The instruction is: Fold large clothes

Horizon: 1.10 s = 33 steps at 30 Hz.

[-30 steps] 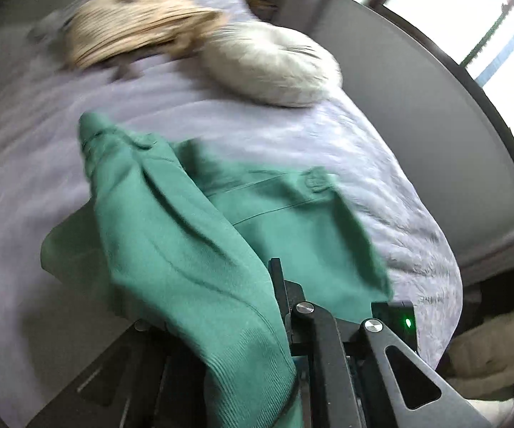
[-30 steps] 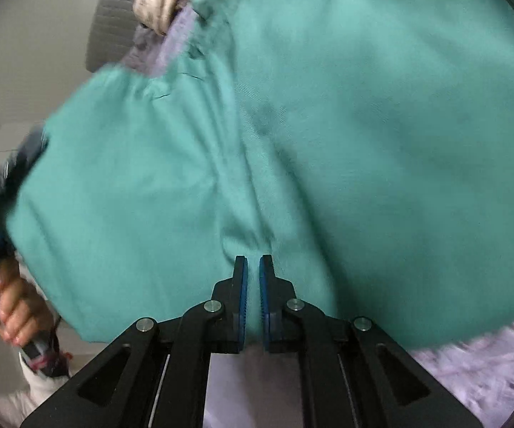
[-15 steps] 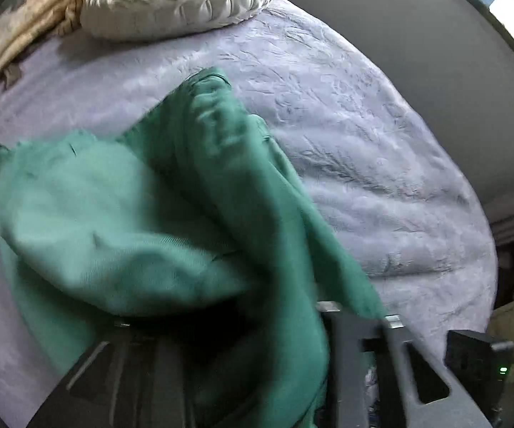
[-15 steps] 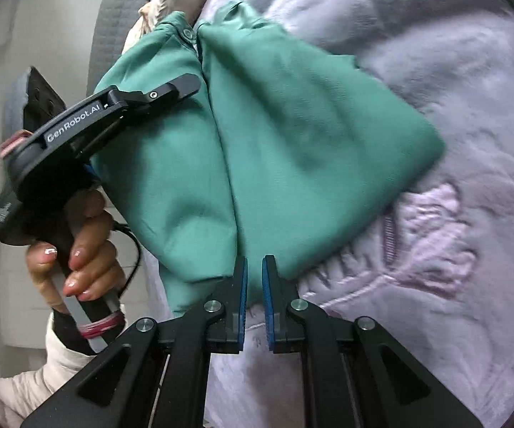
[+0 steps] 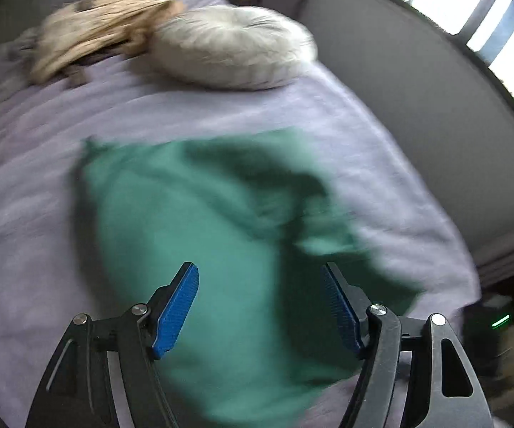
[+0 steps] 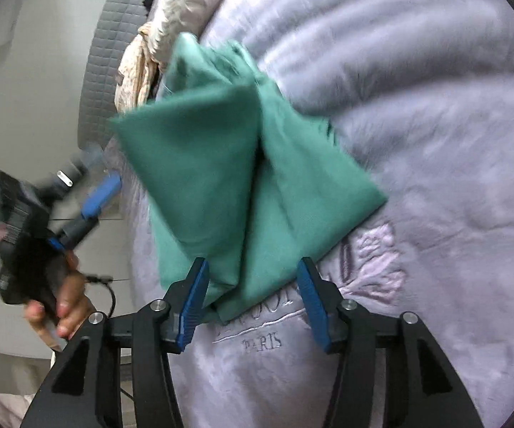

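Note:
A green garment lies folded over itself on the lilac bedspread, blurred in the left wrist view. My left gripper hovers above its near part, jaws opening, blue pads apart and pressing nothing. In the right wrist view the green garment sags onto the bed with its lower corner between the blue pads of my right gripper. Those jaws are opening too and do not pinch the cloth. The left gripper shows there as a blur at the left, held by a hand.
A cream pillow and a beige crumpled cloth lie at the head of the bed. A quilted grey headboard stands behind. The bed's edge runs along a grey wall under a window. Embroidered lettering marks the bedspread.
Both grippers were shut on the green garment and have let it go, jaws now wide. The garment has dropped folded onto the bed. The left gripper has drawn back from it.

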### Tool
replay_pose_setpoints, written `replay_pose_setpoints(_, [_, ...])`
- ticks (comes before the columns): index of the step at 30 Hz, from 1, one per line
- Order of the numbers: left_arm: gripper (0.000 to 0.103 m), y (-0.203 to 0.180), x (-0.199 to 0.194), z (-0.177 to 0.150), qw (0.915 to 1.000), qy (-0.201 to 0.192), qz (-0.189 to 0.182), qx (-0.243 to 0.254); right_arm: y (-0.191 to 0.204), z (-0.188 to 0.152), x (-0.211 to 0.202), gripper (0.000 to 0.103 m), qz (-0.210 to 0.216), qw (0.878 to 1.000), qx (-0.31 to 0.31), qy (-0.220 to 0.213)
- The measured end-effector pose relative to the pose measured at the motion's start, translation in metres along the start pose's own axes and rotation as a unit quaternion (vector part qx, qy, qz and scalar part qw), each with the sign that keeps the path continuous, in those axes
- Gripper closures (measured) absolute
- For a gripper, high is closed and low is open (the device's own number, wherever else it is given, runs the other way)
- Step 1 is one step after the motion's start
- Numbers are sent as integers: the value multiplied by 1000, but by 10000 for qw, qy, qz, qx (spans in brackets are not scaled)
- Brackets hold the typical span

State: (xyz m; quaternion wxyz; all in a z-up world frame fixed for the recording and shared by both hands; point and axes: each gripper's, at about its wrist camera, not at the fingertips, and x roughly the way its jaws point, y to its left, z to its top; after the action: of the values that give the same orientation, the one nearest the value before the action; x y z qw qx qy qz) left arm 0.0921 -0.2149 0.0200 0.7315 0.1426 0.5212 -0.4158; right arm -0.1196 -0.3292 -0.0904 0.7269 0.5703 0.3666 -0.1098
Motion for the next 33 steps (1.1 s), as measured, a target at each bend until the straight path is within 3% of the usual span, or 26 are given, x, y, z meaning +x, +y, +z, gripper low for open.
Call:
replay_pose_setpoints(3, [31,28,7,-25,9987,346,297,-211,14,10,-11,47,67,9997,-181,-136])
replay_pose_setpoints(5, [31,44,11,-44,9965,592,276,-526,22,24,-13,45,138,9992,-328,-156])
replay_pose_setpoints(8, [31,50,11,-59,9950,638,125,-759,49,43,11,45,72,9983,-559,-148])
replay_pose_setpoints(9, [31,49,9,-61,9951,625,81,-761,51,49,17,52,-45,9982,-579,-132])
replay_pose_setpoints(10, [31,47,8,-61,9956,592,24,-728,50,54,27,70,-156,9985,-516,-63])
replay_pose_setpoints(11, [31,44,6,-61,9964,541,-42,-647,49,58,34,98,-221,9990,-396,21])
replay_pose_setpoints(14, [31,29,4,-63,9985,462,-153,-239,62,51,24,99,231,9993,-289,-95])
replay_pose_setpoints(15, [28,26,8,-68,9987,497,-55,-15,62,46,15,99,549,9981,-157,-228])
replay_pose_setpoints(16, [19,22,12,-72,9985,494,137,164,56,42,9,99,715,9968,31,-348])
replay_pose_setpoints(17, [18,22,15,-78,9979,503,277,288,46,39,6,99,811,9951,304,-467])
replay_pose_setpoints(19, [17,28,24,-95,9966,639,269,441,10,28,3,99,531,9916,976,-658])
replay_pose_setpoints(21, [16,36,27,-106,9970,710,102,302,-25,18,7,99,72,9884,1410,-567])
replay_pose_setpoints(24, [16,44,24,-110,9974,724,-28,15,-58,8,11,98,337,9800,1937,-298])
replay_pose_setpoints(25, [16,44,23,-110,9974,719,-10,-14,-54,9,4,97,234,9833,1780,-302])
replay_pose_setpoints(27, [16,43,22,-111,9974,715,54,-9,-40,11,-12,81,-78,9894,1408,-355])
replay_pose_setpoints(31, [16,39,20,-112,9974,706,122,27,9,22,-45,69,-400,9975,199,-541])
replay_pose_setpoints(33, [16,40,20,-114,9975,694,108,-71,36,36,-53,47,-480,9960,-365,-663])
